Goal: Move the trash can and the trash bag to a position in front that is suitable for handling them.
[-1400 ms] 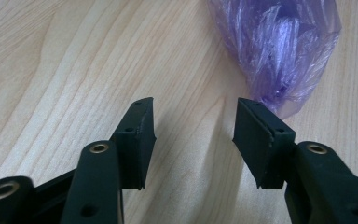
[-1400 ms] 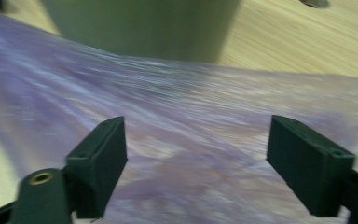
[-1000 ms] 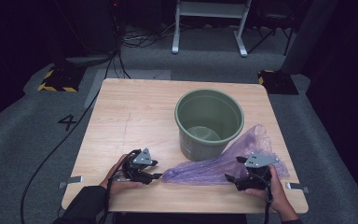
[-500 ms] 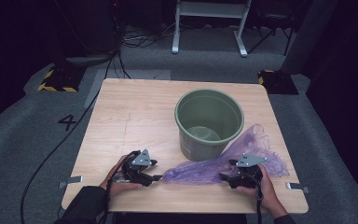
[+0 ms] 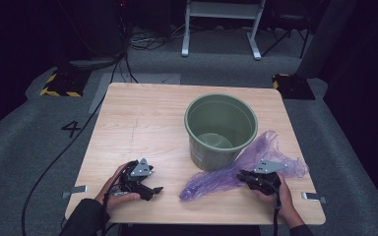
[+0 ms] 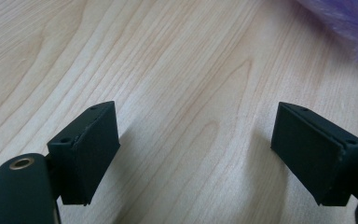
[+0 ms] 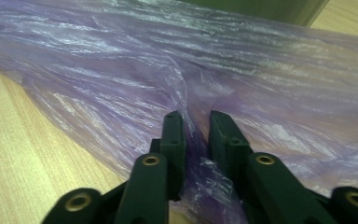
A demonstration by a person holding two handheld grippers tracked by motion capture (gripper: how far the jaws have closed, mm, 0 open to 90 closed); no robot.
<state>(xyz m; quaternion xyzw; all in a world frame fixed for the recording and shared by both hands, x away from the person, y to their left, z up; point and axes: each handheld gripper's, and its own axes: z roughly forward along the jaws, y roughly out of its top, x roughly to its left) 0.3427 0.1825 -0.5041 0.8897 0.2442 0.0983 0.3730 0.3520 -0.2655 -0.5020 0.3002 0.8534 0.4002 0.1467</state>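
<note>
Between the right tongs [image 7: 196, 135], the purple bag [image 7: 242, 88] sits pinched.

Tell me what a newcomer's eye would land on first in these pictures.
First, the round olive-green plastic bucket standing upright on the pale wooden table, right of centre. Next, the crumpled translucent purple plastic bag lying in front of it, with the right tongs shut on a fold of the film. The left tongs sit wide open over bare wood, just short of the bag's end.
</note>
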